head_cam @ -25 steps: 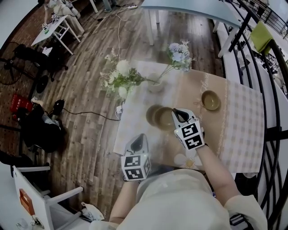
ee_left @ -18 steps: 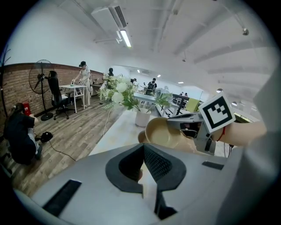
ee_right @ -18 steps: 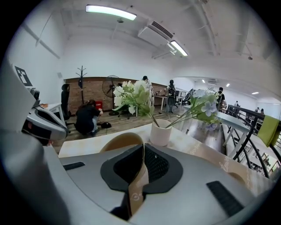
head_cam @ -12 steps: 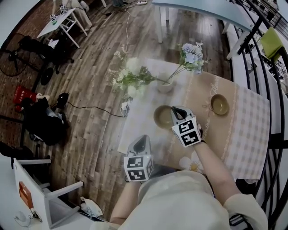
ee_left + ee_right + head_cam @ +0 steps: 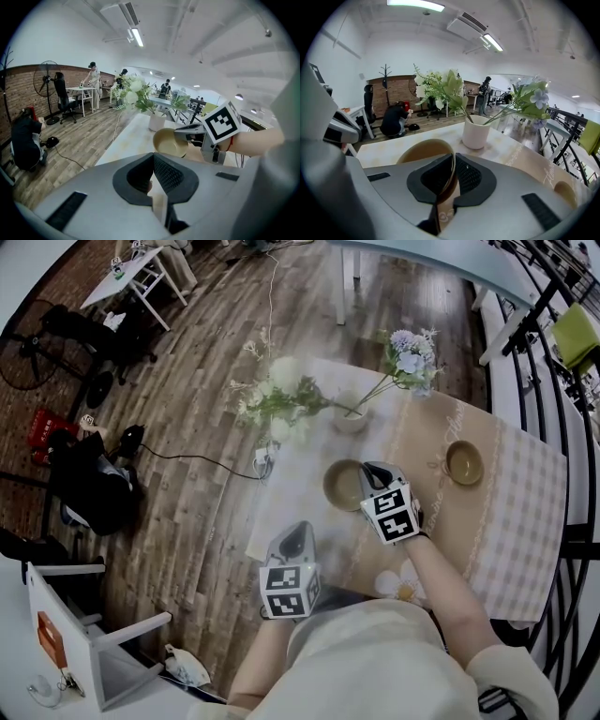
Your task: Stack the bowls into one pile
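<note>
The right gripper (image 5: 368, 472), clamped on a bowl (image 5: 340, 486) by its rim, has lowered it beside the vase (image 5: 351, 420); the other bowl (image 5: 464, 462), farther from the vase, awaits stacking.

grey left tool (image 5: 293, 535) and right tool (image 5: 372, 472), black-and-white marker cubes (image 5: 286, 589), dark ribbed pads (image 5: 167, 174), cream top (image 5: 375, 662)

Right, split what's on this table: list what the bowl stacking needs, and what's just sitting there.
Job:
bowl, rim clamped in right gripper
second bowl, alone further right

Lying about:
flower vase
left gripper, shut, empty
</note>
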`<control>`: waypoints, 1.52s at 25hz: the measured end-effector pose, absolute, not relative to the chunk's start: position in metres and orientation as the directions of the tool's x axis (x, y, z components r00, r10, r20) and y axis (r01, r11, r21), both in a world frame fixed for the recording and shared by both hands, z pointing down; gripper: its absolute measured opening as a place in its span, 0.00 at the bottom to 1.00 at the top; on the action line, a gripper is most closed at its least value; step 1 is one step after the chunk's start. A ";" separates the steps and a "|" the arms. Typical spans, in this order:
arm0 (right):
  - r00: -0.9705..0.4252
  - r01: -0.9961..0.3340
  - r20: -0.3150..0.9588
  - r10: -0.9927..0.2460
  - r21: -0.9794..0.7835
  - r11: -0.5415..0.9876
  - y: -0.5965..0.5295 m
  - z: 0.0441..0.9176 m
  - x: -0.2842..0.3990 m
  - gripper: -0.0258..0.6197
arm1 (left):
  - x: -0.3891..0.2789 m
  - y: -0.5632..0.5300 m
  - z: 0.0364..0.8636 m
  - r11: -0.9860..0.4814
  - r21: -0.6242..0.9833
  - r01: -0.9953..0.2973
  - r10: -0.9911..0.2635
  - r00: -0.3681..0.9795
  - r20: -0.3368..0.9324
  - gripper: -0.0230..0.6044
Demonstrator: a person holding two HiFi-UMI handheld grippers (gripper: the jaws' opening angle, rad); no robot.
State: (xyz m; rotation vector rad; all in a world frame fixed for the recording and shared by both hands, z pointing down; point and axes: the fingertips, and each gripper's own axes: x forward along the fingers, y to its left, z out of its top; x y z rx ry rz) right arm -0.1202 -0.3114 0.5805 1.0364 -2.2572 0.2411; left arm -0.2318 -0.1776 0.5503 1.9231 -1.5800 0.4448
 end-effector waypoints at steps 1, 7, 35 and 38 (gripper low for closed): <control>-0.485 -0.735 0.622 -0.615 0.091 0.672 -0.312 0.583 -0.120 0.06 | -0.231 -0.178 0.551 -0.110 0.238 -0.965 -0.761 0.235 0.604 0.04; -0.460 -0.732 0.660 -0.594 0.097 0.674 -0.313 0.601 -0.113 0.12 | -0.229 -0.179 0.552 -0.117 0.228 -0.966 -0.758 0.236 0.609 0.04; -0.474 -0.779 0.657 -0.587 -0.001 0.628 -0.312 0.604 -0.117 0.07 | -0.238 -0.186 0.552 -0.095 0.233 -0.968 -0.765 0.221 0.605 0.04; -0.472 -0.770 0.646 -0.600 0.030 0.638 -0.312 0.597 -0.116 0.07 | -0.234 -0.187 0.550 -0.106 0.233 -0.967 -0.764 0.230 0.602 0.04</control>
